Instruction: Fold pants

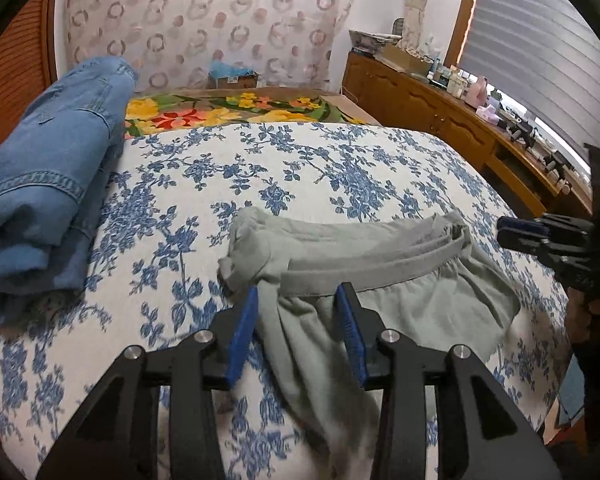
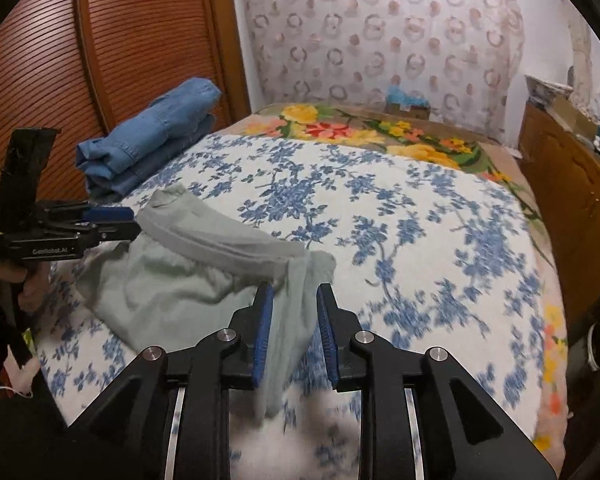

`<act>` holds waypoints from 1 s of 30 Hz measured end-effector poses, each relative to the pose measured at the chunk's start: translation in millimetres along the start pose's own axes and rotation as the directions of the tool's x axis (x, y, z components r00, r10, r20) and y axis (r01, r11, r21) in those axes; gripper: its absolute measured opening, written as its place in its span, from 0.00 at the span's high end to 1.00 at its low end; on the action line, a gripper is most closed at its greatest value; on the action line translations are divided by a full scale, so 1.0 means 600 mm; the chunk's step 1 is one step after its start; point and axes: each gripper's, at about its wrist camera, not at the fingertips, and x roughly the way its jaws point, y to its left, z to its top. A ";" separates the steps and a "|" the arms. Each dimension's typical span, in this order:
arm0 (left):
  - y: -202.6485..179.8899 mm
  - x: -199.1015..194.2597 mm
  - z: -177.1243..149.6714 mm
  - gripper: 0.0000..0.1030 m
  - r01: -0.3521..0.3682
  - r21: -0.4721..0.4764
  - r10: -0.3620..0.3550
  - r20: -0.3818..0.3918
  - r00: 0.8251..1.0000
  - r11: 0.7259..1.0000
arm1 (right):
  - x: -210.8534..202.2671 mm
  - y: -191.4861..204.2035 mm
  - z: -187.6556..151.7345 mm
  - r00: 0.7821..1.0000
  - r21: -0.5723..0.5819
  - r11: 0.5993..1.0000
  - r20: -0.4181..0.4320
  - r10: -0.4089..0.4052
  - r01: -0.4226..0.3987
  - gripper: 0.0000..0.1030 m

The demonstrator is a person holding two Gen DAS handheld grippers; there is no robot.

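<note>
Grey-green pants (image 1: 364, 268) lie bunched at the near edge of the bed, waistband facing away; they also show in the right wrist view (image 2: 172, 280). My left gripper (image 1: 300, 300) is open, its blue pads either side of the waistband's left end, with cloth hanging between them. My right gripper (image 2: 294, 300) is open around the waistband's right end, cloth draped between the pads. In the right wrist view the left gripper (image 2: 128, 220) reaches the waistband's far end. In the left wrist view the right gripper (image 1: 512, 232) sits by the other end.
A folded stack of blue jeans (image 1: 48, 184) lies at the far left of the bed (image 1: 340, 168), also in the right wrist view (image 2: 148, 140). A flowered blanket (image 1: 228, 108) covers the far end. A wooden dresser (image 1: 460, 120) runs along the right.
</note>
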 end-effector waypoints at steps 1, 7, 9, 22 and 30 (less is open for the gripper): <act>0.001 0.004 0.001 0.61 0.007 0.001 -0.007 -0.003 1.000 1.000 | 0.010 -0.001 0.004 1.000 -0.002 1.000 -0.007 0.009 -0.009 0.79; 0.012 0.032 0.000 0.61 0.005 0.001 -0.005 -0.044 0.999 1.000 | 0.060 -0.001 0.017 0.998 -0.034 0.999 -0.064 0.029 -0.032 0.76; 0.013 0.032 -0.001 0.61 0.011 -0.002 -0.011 -0.042 0.999 1.000 | 0.072 -0.002 0.018 0.996 -0.036 0.998 -0.077 0.041 -0.044 0.75; 0.001 0.015 0.005 0.67 0.029 0.031 -0.029 0.001 1.000 0.999 | 0.094 0.000 0.019 0.992 -0.049 0.996 -0.109 0.071 -0.077 0.73; 0.001 0.008 0.005 0.90 0.035 0.008 -0.035 0.026 0.999 0.999 | 0.094 0.014 0.016 0.991 -0.089 0.994 -0.125 0.054 -0.065 0.87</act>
